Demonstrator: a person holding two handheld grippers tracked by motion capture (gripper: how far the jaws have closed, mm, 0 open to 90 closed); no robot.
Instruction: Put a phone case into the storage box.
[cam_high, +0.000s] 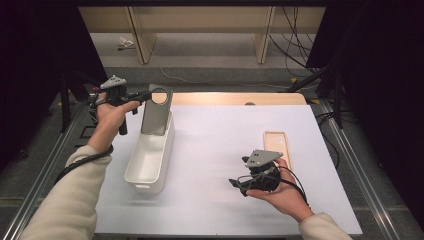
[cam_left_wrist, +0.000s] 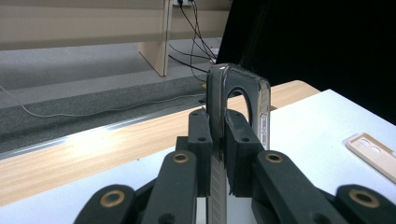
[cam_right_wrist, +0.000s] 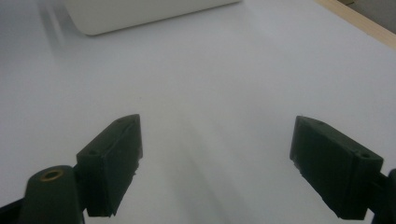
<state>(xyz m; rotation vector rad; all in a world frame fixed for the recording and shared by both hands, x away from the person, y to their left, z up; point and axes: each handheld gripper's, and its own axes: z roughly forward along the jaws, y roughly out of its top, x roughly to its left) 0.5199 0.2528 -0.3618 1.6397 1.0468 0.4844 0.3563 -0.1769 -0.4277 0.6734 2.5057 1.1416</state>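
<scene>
So we've got the left gripper up at about 10 o'clock on the table, clamped tight on the top edge of a dark see-through phone case, the one with the round cutout near its top. The case hangs upright with its lower end down inside the white bin, at the bin's far end. Can't tell if the bottom of the case touches the bin floor. In the left gripper view the case sits edge-on, pinched right between the two black pads, with its side buttons showing on the right edge. The right gripper is down around 5 o'clock, held in an upturned palm just above the white table, pointing toward 9 o'clock. Its jaws stand wide apart with nothing between them, just bare tabletop in front of the pads. A second, beige phone case lies flat at about 3 o'clock, just beyond the right hand and well apart from the bin.
</scene>
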